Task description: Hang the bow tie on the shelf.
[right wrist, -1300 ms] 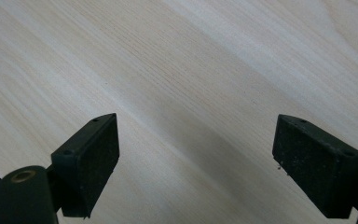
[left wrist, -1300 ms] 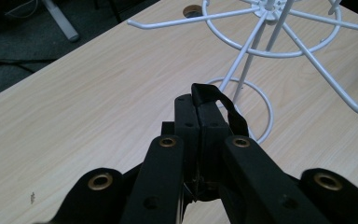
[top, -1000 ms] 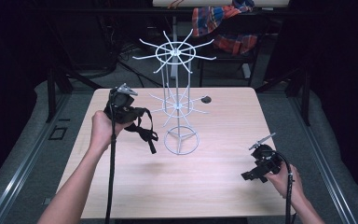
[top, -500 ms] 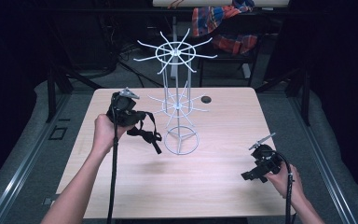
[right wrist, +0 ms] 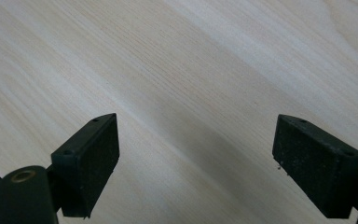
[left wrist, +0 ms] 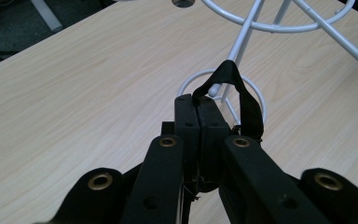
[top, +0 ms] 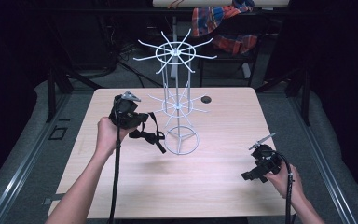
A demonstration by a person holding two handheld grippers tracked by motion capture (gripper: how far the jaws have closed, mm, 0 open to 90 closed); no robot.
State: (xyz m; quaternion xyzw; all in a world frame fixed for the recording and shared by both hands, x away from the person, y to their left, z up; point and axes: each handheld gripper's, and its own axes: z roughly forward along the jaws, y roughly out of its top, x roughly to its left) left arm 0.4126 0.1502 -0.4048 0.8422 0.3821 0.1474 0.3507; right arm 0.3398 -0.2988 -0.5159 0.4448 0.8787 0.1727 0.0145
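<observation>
A white wire rack (top: 177,91) with two tiers of spoke-like hooks stands on a ring base at the middle of the wooden table (top: 135,191). My left gripper (top: 142,123) hovers just left of the rack, shut on a black strap (top: 153,135) that dangles toward the base. In the left gripper view the jaws (left wrist: 196,100) pinch the strap (left wrist: 251,112), whose loop arches over a ball-tipped hook end (left wrist: 213,88) in front of the rack's stem (left wrist: 242,39). My right gripper (top: 249,176) sits low near the table's front right, open, with bare wood between its fingers (right wrist: 91,154).
A small dark round grommet (top: 206,99) sits in the table behind the rack. The table's edges drop to dark floor on both sides. A plaid cloth (top: 223,23) hangs over furniture at the back. Cables trail from both grippers along the person's forearms.
My left gripper has shifted slightly right and nearer, carrying the strap closer to the rack's lower hooks. The right gripper has stayed in place.
</observation>
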